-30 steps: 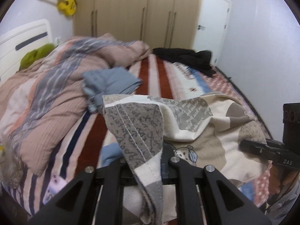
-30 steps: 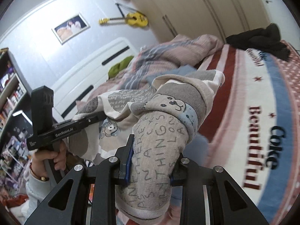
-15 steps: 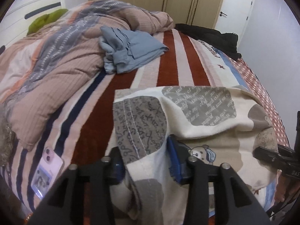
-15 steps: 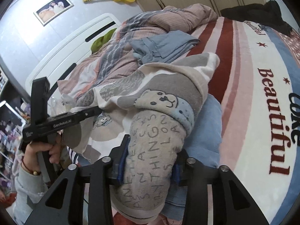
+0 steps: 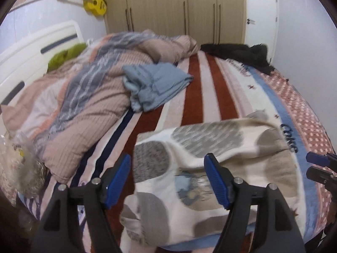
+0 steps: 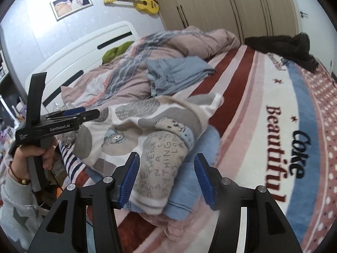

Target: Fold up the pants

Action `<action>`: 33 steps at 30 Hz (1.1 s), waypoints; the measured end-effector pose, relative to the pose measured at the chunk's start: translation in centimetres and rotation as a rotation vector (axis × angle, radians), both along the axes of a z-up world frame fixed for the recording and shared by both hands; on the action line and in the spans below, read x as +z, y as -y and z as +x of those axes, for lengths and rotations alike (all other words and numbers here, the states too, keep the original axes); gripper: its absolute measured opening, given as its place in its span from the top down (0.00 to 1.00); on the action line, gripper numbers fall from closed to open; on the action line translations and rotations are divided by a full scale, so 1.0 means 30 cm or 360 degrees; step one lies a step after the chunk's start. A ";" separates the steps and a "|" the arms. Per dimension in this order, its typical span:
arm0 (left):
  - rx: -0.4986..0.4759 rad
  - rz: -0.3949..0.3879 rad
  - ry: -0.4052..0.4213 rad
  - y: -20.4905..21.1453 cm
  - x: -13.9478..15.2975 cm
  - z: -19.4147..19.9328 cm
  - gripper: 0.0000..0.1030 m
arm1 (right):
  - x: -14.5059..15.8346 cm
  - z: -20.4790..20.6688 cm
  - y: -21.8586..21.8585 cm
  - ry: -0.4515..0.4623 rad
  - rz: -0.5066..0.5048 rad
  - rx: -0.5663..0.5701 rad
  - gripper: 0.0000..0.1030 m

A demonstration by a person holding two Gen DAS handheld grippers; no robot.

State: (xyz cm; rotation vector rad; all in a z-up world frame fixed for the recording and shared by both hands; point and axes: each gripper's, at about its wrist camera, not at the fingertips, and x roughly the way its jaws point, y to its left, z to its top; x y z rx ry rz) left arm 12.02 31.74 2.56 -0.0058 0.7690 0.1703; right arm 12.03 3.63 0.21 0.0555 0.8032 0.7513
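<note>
Pants [image 5: 210,168] are lying folded over on the bed [image 5: 210,88] | left gripper [image 5: 168,179] and right gripper [image 6: 166,179] fingers are opening, letting go | more folds are likely left

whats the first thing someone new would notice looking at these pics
The patchwork bear-print pants lie folded at the near edge of the bed, on top of a stack of folded clothes. Both claws, the left claw and the right claw, are opening over them, pads no longer pinching the cloth. Behind, a yellow guitar hangs on the wall above a rumpled duvet.
</note>
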 end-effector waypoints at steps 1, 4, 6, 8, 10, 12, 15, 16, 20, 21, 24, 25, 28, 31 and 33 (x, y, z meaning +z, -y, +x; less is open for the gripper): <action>-0.0014 0.0003 0.0035 0.024 0.025 -0.017 0.33 | 0.016 -0.015 0.020 0.0023 0.0002 -0.0001 0.52; -0.0035 0.0038 0.0166 0.110 0.104 -0.081 0.25 | 0.078 -0.078 0.095 0.0127 -0.0007 -0.0014 0.47; -0.0045 0.0055 0.0254 0.167 0.150 -0.128 0.24 | 0.111 -0.121 0.140 0.0206 -0.0024 -0.0033 0.44; -0.0078 0.0051 0.0348 0.242 0.198 -0.187 0.22 | 0.153 -0.184 0.204 0.0320 -0.0052 -0.0080 0.37; -0.0102 0.0048 0.0446 0.305 0.234 -0.244 0.16 | 0.189 -0.244 0.267 0.0424 -0.0061 -0.0125 0.32; -0.0108 0.0061 0.0559 0.381 0.267 -0.314 0.12 | 0.218 -0.299 0.316 0.0536 -0.0099 -0.0175 0.28; -0.0137 0.0028 0.0696 0.475 0.285 -0.407 0.03 | 0.255 -0.402 0.402 0.0707 -0.0128 -0.0262 0.20; -0.0143 0.0017 0.0731 0.500 0.284 -0.433 0.01 | 0.263 -0.433 0.428 0.0746 -0.0127 -0.0290 0.19; -0.0155 -0.0045 0.0825 0.612 0.234 -0.529 0.01 | 0.263 -0.570 0.521 0.0917 -0.0166 -0.0409 0.10; -0.0159 -0.0056 0.0829 0.637 0.215 -0.543 0.01 | 0.254 -0.606 0.541 0.0960 -0.0189 -0.0445 0.07; -0.0203 -0.0091 0.0828 0.704 0.159 -0.571 0.01 | 0.221 -0.678 0.597 0.0971 -0.0176 -0.0516 0.01; -0.0230 -0.0098 0.0829 0.725 0.143 -0.574 0.01 | 0.211 -0.692 0.612 0.0959 -0.0158 -0.0534 0.01; -0.0291 -0.0084 0.0791 0.787 0.107 -0.568 0.01 | 0.179 -0.727 0.660 0.0930 -0.0160 -0.0609 0.01; -0.0321 -0.0109 0.0762 0.823 0.089 -0.566 0.01 | 0.174 -0.752 0.693 0.0931 -0.0174 -0.0661 0.01; -0.0334 -0.0129 0.0760 0.838 0.084 -0.568 0.01 | 0.177 -0.765 0.715 0.0938 -0.0169 -0.0675 0.01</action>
